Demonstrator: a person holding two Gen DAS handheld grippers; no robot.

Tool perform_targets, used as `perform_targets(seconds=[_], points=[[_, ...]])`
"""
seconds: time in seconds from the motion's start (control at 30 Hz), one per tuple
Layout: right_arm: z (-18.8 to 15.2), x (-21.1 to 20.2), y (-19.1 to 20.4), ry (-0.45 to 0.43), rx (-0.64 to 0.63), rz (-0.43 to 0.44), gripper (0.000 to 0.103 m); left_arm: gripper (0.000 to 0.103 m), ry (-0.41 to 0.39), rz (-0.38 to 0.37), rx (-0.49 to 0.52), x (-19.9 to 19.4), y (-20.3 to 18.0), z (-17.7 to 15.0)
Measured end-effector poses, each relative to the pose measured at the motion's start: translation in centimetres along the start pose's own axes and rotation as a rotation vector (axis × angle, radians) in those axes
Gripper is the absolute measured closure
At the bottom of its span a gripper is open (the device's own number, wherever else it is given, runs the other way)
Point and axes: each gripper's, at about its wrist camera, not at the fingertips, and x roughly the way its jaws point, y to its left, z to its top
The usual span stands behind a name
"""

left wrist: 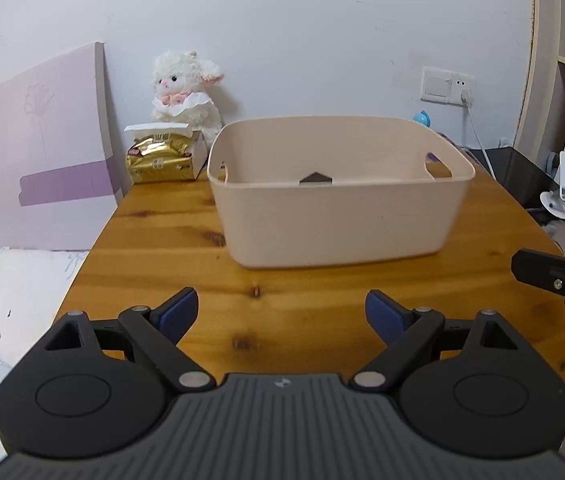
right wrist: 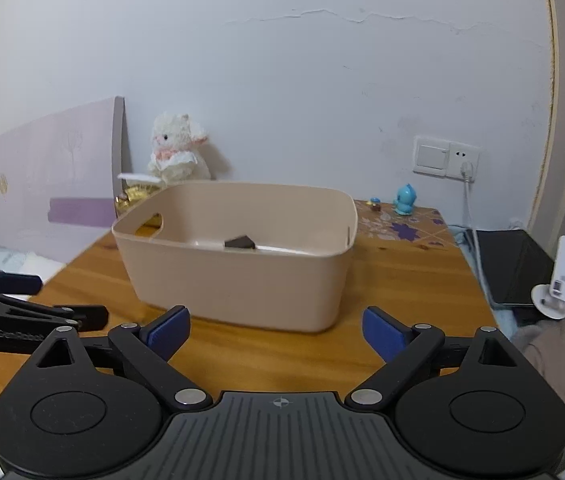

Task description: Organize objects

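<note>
A beige plastic bin [left wrist: 334, 220] stands on the wooden table [left wrist: 162, 256]; it also shows in the right wrist view [right wrist: 242, 276]. A dark flat object [left wrist: 316, 179] pokes above its near rim, also seen in the right wrist view [right wrist: 240, 242]. My left gripper [left wrist: 281, 314] is open and empty, held over the table in front of the bin. My right gripper [right wrist: 275, 330] is open and empty, near the bin's front right corner. Each gripper shows in the other's view: the right one [left wrist: 562, 272] and the left one [right wrist: 34, 312].
A white plush lamb [left wrist: 186, 96] and a gold packet [left wrist: 162, 158] sit at the table's back left. A blue figurine [right wrist: 405, 200] stands at the back right. A dark tablet [right wrist: 514, 264] and a white stand [right wrist: 562, 280] lie to the right. A bed [left wrist: 10, 304] is on the left.
</note>
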Motion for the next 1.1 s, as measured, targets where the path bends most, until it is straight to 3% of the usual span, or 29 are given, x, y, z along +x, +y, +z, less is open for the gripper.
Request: perform_targets(seconds=[0.4, 1.1], points=[[-3.6, -3.9, -0.5, 0.037, 0.067, -0.018, 0.008, 0.012, 0.001, -0.005, 0.025, -3.2, 0.4, -3.1], [-3.2, -6.3, 1.0, 0.036, 0.038, -0.024, 0.007, 0.011, -0.053, -0.010, 0.064, -6.8, 0.1, -3.1]])
